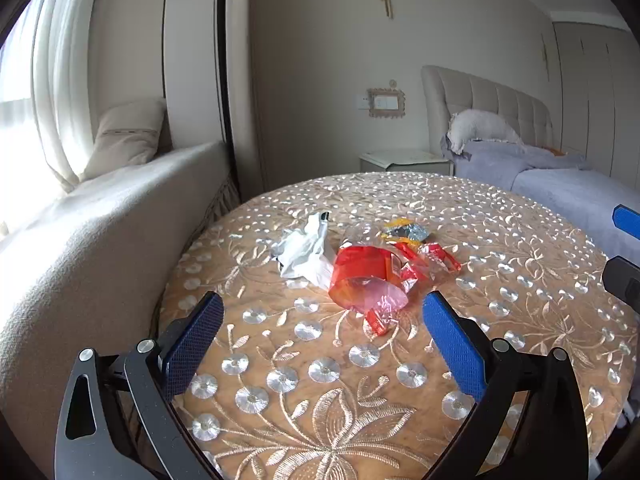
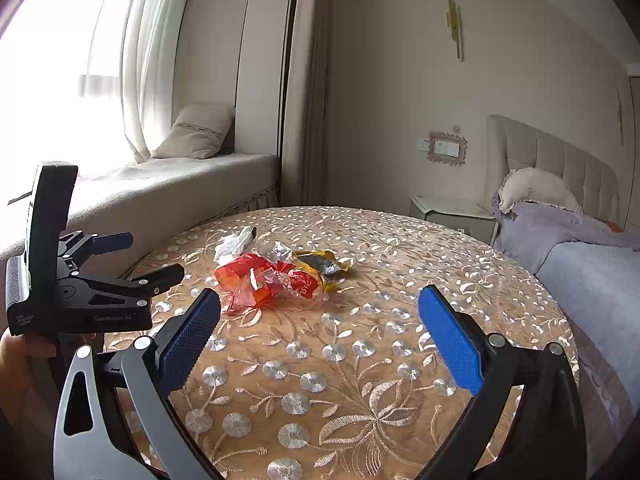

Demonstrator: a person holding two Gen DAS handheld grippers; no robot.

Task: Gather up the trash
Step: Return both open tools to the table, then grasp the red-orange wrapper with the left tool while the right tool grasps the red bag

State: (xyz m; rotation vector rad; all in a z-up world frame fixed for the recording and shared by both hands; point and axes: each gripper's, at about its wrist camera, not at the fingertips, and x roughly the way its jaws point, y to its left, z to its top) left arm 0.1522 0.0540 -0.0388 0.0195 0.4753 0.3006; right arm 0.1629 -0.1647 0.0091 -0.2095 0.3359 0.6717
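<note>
A small heap of trash lies mid-table: a red and pink plastic wrapper (image 1: 362,280) (image 2: 256,280), a crumpled white tissue (image 1: 304,250) (image 2: 234,246), a yellow and silver foil packet (image 1: 408,232) (image 2: 322,262) and clear red-printed wrappers (image 1: 434,260) (image 2: 298,280). My left gripper (image 1: 322,306) is open just short of the red wrapper, nothing between its blue pads. My right gripper (image 2: 320,300) is open too, a little nearer than the heap, empty. The left gripper's body (image 2: 80,280) shows at the left of the right wrist view, held by a hand (image 2: 20,356).
The round table (image 1: 360,400) has a gold embroidered cloth. A cushioned window seat (image 1: 100,220) with a pillow runs along the left. A bed (image 2: 592,272) with a grey blanket stands right, a white nightstand (image 1: 404,160) behind the table.
</note>
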